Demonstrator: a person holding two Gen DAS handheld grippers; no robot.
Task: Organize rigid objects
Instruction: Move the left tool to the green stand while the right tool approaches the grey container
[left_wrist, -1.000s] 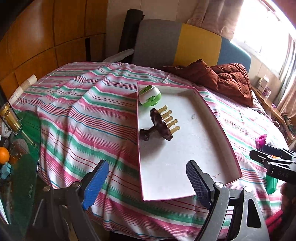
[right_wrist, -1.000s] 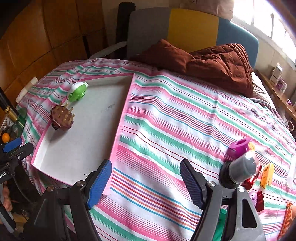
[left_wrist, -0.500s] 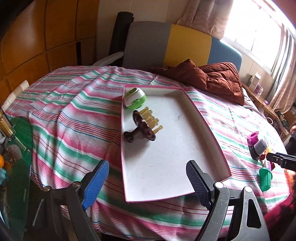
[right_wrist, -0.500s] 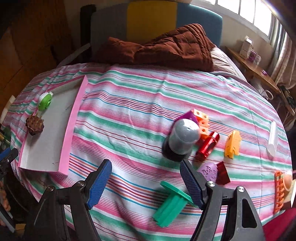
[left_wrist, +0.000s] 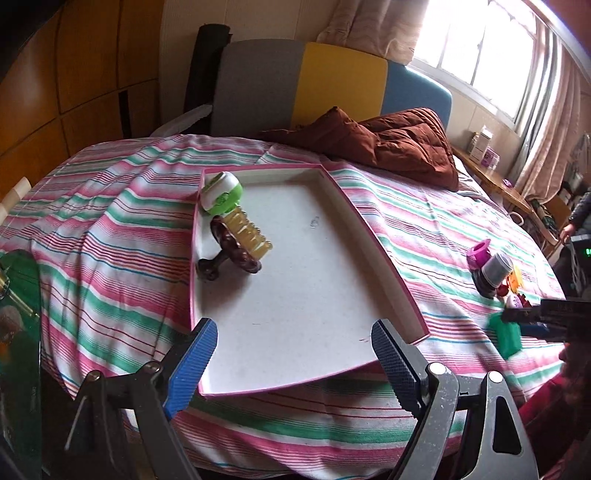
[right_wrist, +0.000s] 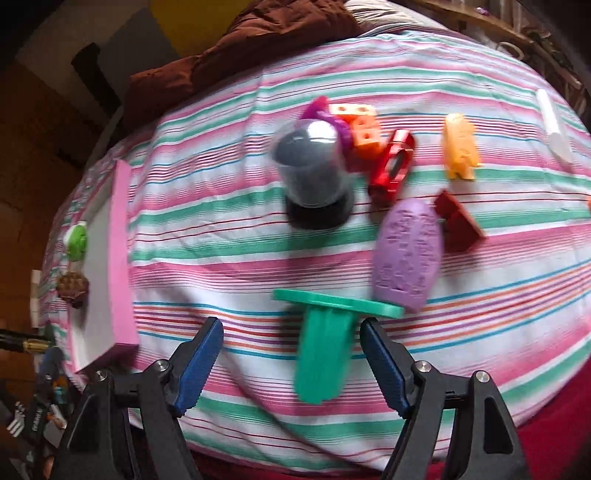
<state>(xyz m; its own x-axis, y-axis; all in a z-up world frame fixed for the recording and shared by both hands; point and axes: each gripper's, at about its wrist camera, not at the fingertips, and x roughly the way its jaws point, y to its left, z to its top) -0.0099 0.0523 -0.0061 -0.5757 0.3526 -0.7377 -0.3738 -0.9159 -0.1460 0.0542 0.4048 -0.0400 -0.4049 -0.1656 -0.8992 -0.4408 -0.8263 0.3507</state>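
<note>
A pink-rimmed white tray (left_wrist: 373, 236) lies on the striped bedspread. It holds a green-and-white round toy (left_wrist: 221, 192) and a brown massager with yellow prongs (left_wrist: 236, 247). My left gripper (left_wrist: 295, 354) is open and empty over the tray's near end. My right gripper (right_wrist: 291, 354) is open, its fingers on either side of a green T-shaped toy (right_wrist: 325, 350), not touching it. Beyond lie a purple oval piece (right_wrist: 408, 254), a grey-capped black jar (right_wrist: 314, 170), a red car (right_wrist: 391, 166), orange blocks (right_wrist: 360, 129) and a yellow figure (right_wrist: 460, 146).
A brown quilt (left_wrist: 388, 144) lies at the head of the bed before a grey, yellow and blue headboard (left_wrist: 314, 81). A green glass table (left_wrist: 18, 332) stands at the left. A white tube (right_wrist: 554, 125) lies far right. The tray edge (right_wrist: 122, 254) shows left.
My right gripper has swung right and down from the tray side to the toy cluster, ending with the green T-shaped toy between its fingers. My left gripper has drifted slightly left, still over the tray.
</note>
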